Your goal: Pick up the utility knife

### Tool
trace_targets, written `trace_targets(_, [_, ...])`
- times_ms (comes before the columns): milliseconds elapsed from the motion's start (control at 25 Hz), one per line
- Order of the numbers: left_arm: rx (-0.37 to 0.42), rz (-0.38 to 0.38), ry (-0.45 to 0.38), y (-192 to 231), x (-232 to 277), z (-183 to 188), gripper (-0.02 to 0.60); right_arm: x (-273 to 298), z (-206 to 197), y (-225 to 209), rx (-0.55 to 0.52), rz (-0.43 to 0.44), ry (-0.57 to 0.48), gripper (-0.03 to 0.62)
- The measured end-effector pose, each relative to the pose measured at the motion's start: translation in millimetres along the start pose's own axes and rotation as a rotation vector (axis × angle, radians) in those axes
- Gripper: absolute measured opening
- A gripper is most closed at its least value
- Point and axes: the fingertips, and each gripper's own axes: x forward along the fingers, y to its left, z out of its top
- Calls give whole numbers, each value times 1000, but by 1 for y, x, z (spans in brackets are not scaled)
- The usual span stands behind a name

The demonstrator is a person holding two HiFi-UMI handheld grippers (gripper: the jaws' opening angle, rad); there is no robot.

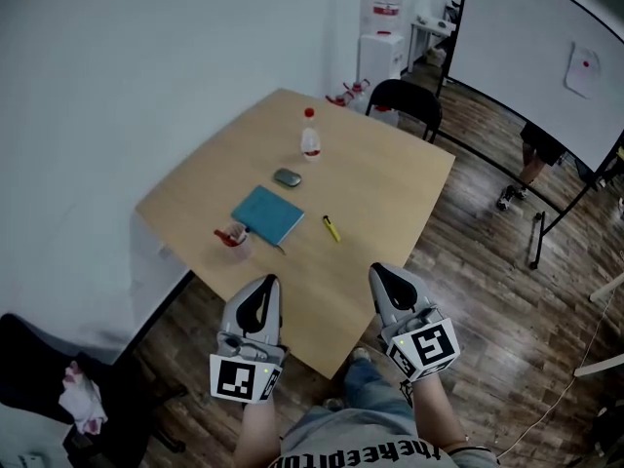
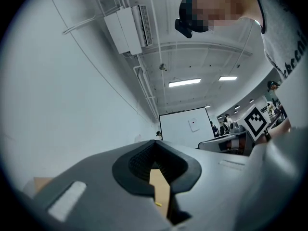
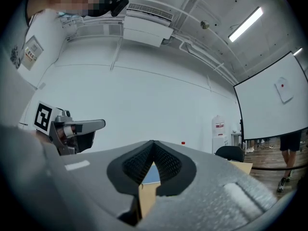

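The yellow utility knife [image 1: 331, 228] lies on the wooden table [image 1: 390, 193], just right of a blue notebook [image 1: 267, 214]. Both grippers hover over the table's near edge, apart from the knife. My left gripper [image 1: 268, 283] has its jaws together and nothing in them; the knife lies ahead and to its right. My right gripper [image 1: 378, 273] is also shut and empty, with the knife ahead and to its left. In the left gripper view a yellow speck of the knife [image 2: 157, 204] shows through the slit below the gripper [image 2: 155, 142]. The right gripper view shows the gripper [image 3: 153, 142] and the notebook [image 3: 151, 175].
On the table stand a red-capped bottle [image 1: 310, 139], a grey oval object [image 1: 287, 177] and a clear cup holding something red [image 1: 232, 235]. A black chair [image 1: 405, 100] sits at the far corner, with a water dispenser [image 1: 380, 27] behind it. A whiteboard [image 1: 546, 57] and a standing person [image 1: 534, 164] are at right.
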Motion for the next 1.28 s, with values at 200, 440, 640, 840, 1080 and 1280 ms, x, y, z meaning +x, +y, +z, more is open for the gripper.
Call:
trace_targets(200, [4, 36, 5, 10, 24, -6, -2, 28, -3, -17, 7, 43, 13, 2])
trace_targets(440, [-1, 82, 4, 19, 45, -13, -2, 57, -12, -36, 8, 92, 45, 2])
trace_targets(640, [-11, 118, 16, 25, 58, -22, -2, 78, -23, -45, 9, 142, 77, 2])
trace_targets(840, [-10, 147, 25, 27, 69, -27, -2, 96, -36, -55, 39, 183, 125, 2])
trace_targets(1080, [-6, 181, 32, 28, 79, -33, -2, 122, -66, -75, 65, 192, 243, 3])
trace_targets(1280, [2, 218, 32, 27, 89, -36, -2, 142, -95, -90, 72, 221, 351, 3])
